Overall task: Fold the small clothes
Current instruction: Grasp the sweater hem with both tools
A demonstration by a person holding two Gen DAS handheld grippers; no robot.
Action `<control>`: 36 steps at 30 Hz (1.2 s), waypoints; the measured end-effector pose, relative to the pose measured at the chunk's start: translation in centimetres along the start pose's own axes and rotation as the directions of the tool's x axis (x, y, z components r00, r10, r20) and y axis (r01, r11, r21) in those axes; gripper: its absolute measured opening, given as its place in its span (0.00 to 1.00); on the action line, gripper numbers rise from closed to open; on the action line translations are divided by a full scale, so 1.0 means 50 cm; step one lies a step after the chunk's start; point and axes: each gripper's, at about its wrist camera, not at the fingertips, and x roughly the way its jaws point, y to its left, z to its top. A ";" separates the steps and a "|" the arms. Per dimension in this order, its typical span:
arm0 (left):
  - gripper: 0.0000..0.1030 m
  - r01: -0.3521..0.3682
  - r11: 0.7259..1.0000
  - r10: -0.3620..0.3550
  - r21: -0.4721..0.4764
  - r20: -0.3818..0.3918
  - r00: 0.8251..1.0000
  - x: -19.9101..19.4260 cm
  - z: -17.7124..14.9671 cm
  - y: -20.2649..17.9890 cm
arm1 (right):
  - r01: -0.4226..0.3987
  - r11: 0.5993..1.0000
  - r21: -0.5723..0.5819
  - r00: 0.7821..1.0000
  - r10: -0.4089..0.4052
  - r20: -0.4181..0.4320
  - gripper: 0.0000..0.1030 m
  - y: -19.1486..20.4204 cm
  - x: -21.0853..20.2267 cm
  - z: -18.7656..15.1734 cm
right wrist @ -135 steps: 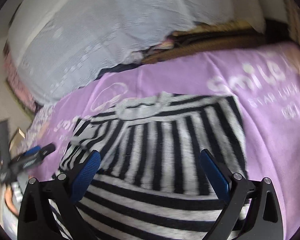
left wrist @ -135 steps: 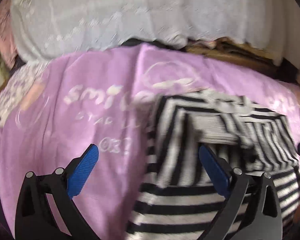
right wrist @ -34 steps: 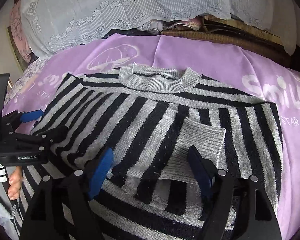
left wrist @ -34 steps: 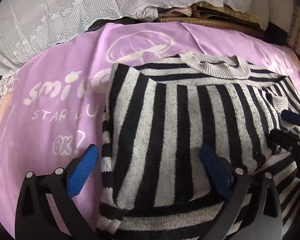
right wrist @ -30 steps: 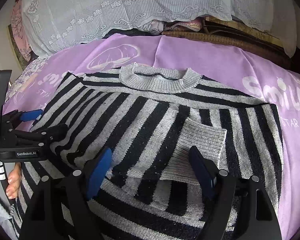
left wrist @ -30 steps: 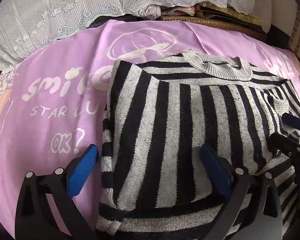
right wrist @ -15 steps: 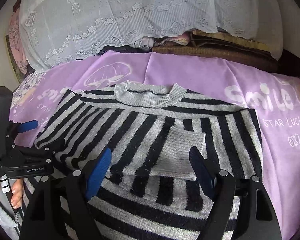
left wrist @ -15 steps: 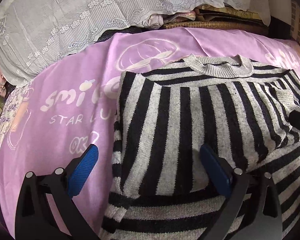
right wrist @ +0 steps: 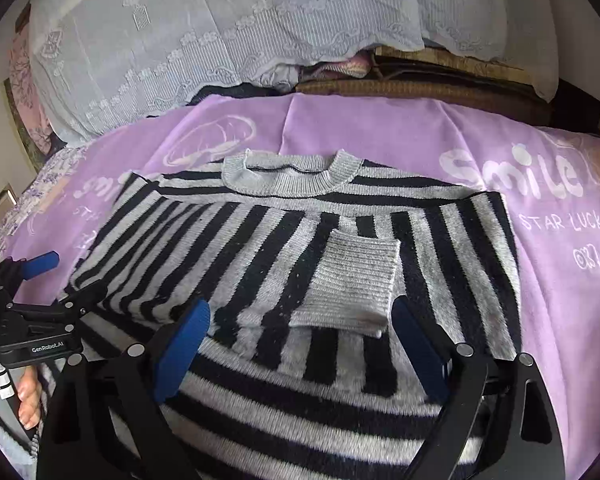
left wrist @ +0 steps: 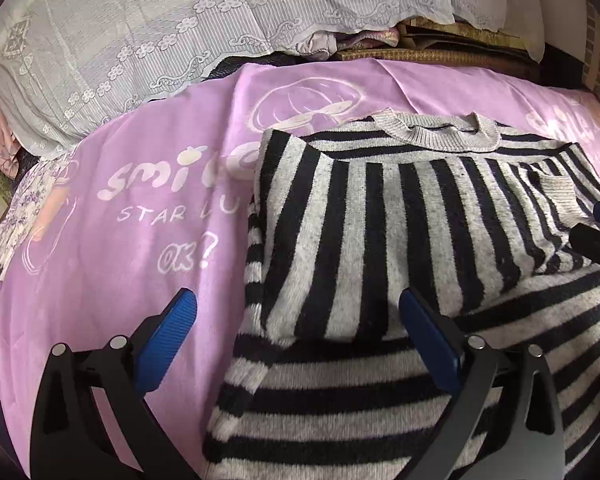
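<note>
On the purple printed bedspread lies our black-and-grey striped knit sweater, collar at 12 o'clock, both sleeves folded across the chest. We judge the hem fold is next: we should pinch both bottom corners evenly and lift together. The right gripper has just been opening, and nothing is between its released jaws; the left gripper is also spread, empty. Only the right view shows the grey ribbed cuff fully, and fingers at 8 o'clock.
</note>
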 end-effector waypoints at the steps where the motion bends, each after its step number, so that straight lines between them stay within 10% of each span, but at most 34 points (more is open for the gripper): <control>1: 0.96 0.005 1.000 -0.005 -0.006 -0.001 1.000 -0.006 -0.005 0.002 | -0.003 1.000 0.001 1.000 0.003 0.005 0.90 0.001 -0.011 -0.006; 11: 0.96 0.035 0.999 -0.033 0.019 -0.101 0.994 -0.011 -0.066 -0.009 | 0.009 0.999 -0.045 0.988 -0.016 -0.153 0.97 0.019 -0.005 -0.081; 20: 0.96 0.172 0.982 -0.183 -0.081 -0.158 0.970 -0.026 -0.109 0.038 | -0.014 0.999 -0.046 0.988 0.006 -0.157 0.97 0.011 -0.047 -0.117; 36: 0.96 0.227 0.966 -0.244 -0.127 -0.136 0.960 -0.118 -0.219 0.109 | -0.198 0.979 0.051 0.976 0.201 -0.083 0.97 -0.091 -0.204 -0.239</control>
